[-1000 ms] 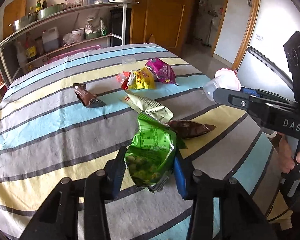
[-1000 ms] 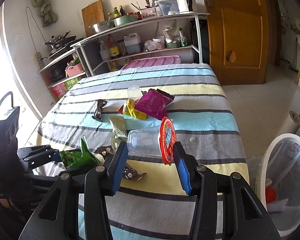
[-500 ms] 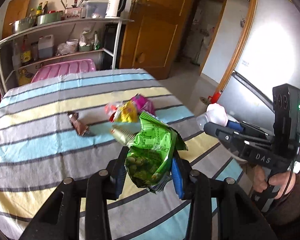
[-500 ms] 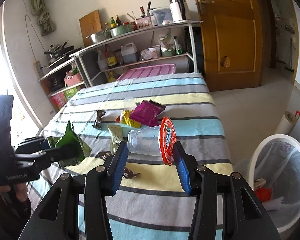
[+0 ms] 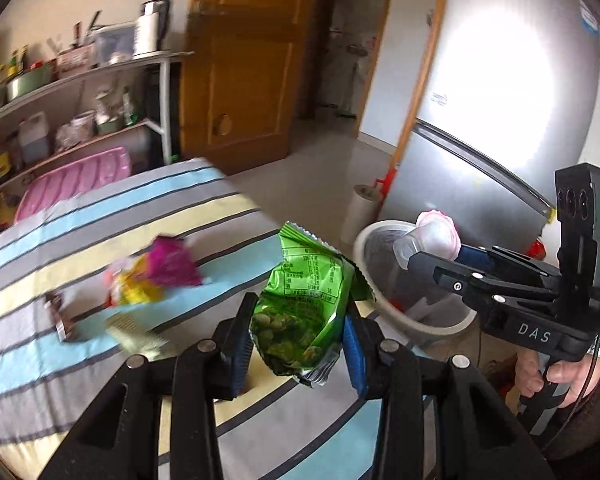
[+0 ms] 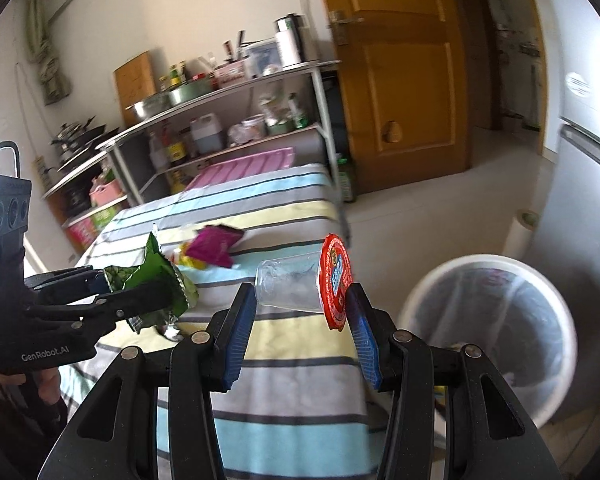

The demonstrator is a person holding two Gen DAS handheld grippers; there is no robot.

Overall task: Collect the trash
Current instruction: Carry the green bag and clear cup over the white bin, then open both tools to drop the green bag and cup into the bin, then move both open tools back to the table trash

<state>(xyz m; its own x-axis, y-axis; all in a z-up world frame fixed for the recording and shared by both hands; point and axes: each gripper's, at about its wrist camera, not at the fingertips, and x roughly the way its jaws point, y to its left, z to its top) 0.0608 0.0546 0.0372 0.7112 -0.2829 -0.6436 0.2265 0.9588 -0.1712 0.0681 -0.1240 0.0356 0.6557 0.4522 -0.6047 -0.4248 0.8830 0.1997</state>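
Visibly, "GenRobot.AI" left gripper (image 5: pixel 296 338) clamping green snack bag (image 5: pixel 304 304), "DAS" right gripper (image 6: pixel 300 320) pinching red-lidded cup (image 6: pixel 300 284)

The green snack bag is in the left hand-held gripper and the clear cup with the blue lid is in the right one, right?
Nearly. The cup's lid is red, not blue, as the right wrist view shows. The rest holds: the left hand-held gripper grips the green snack bag and the right hand-held gripper grips the clear cup.
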